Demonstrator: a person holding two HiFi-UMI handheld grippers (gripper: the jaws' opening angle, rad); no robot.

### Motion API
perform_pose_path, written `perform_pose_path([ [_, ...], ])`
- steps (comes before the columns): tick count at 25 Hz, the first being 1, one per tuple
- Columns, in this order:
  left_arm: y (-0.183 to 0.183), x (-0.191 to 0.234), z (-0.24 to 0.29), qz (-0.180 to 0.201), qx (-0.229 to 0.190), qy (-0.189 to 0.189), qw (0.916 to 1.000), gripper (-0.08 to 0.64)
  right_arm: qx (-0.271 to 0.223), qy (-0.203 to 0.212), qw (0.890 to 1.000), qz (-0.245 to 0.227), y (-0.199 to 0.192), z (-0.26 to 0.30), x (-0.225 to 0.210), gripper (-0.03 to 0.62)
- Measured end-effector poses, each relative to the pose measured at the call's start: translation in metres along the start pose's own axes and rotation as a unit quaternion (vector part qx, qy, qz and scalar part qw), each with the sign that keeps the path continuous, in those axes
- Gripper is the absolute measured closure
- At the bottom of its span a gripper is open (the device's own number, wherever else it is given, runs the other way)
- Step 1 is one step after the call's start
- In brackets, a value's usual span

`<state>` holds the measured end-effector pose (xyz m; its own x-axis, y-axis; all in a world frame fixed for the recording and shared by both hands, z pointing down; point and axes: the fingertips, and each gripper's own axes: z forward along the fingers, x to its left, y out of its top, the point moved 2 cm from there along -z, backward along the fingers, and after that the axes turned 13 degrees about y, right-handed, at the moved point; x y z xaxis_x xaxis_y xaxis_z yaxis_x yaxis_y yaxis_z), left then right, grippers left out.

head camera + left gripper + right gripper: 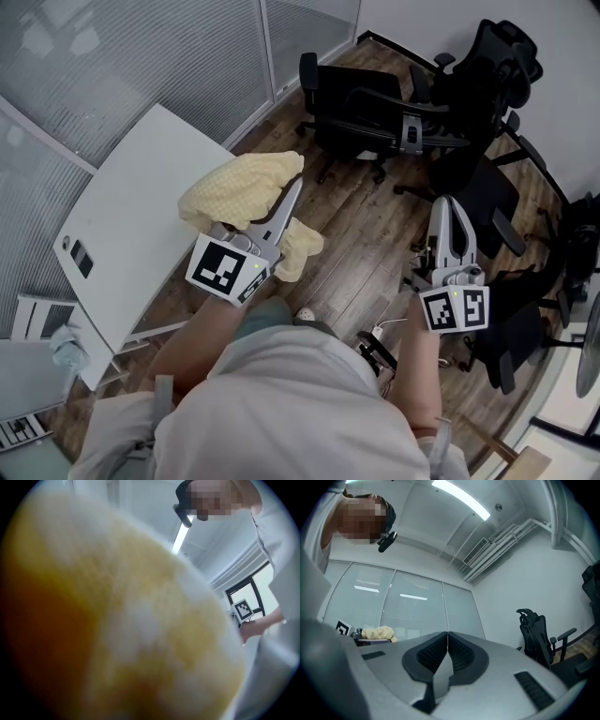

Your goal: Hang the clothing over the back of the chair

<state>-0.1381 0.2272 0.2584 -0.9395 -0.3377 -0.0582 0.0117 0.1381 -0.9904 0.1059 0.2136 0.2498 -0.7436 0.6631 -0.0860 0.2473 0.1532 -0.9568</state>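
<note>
The yellow knitted clothing (246, 190) hangs bunched from my left gripper (294, 190), which is shut on it above the wooden floor beside the white table. In the left gripper view the clothing (117, 620) fills nearly the whole picture and hides the jaws. My right gripper (446, 204) is held out level to the right, shut with nothing in it; in the right gripper view its jaws (447, 637) meet in a line. A black office chair (361, 111) stands ahead of both grippers, its back turned toward me. The clothing (379, 632) also shows small at the left of the right gripper view.
A white table (131, 234) stands at the left against glass partitions with blinds. More black office chairs (487, 70) crowd the back right, and another chair (511, 328) stands close to my right hand. A black chair (536, 634) shows in the right gripper view.
</note>
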Motion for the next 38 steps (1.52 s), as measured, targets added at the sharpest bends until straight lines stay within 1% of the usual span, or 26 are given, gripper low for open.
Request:
perform_pose_path([
  [4, 0.000, 0.001, 0.001, 0.000, 0.002, 0.003, 1.0000, 0.511, 0.004, 0.000, 1.000, 0.009, -0.004, 0.000, -0.003, 0.570],
  [10, -0.009, 0.005, 0.007, -0.006, 0.009, 0.006, 0.9999, 0.511, 0.004, -0.008, 1.000, 0.017, -0.011, 0.001, -0.013, 0.570],
  [16, -0.011, 0.009, 0.030, -0.012, 0.000, -0.004, 0.9999, 0.511, 0.002, -0.009, 1.000, 0.001, -0.005, 0.014, -0.021, 0.571],
  [31, -0.012, 0.009, 0.126, -0.030, -0.016, -0.074, 0.9966, 0.511, -0.003, -0.053, 0.998, -0.020, 0.001, 0.051, -0.072, 0.569],
  [38, -0.014, 0.010, 0.174, -0.037, -0.017, -0.115, 0.9926, 0.511, -0.003, -0.080, 0.996, -0.026, 0.001, 0.071, -0.099, 0.569],
])
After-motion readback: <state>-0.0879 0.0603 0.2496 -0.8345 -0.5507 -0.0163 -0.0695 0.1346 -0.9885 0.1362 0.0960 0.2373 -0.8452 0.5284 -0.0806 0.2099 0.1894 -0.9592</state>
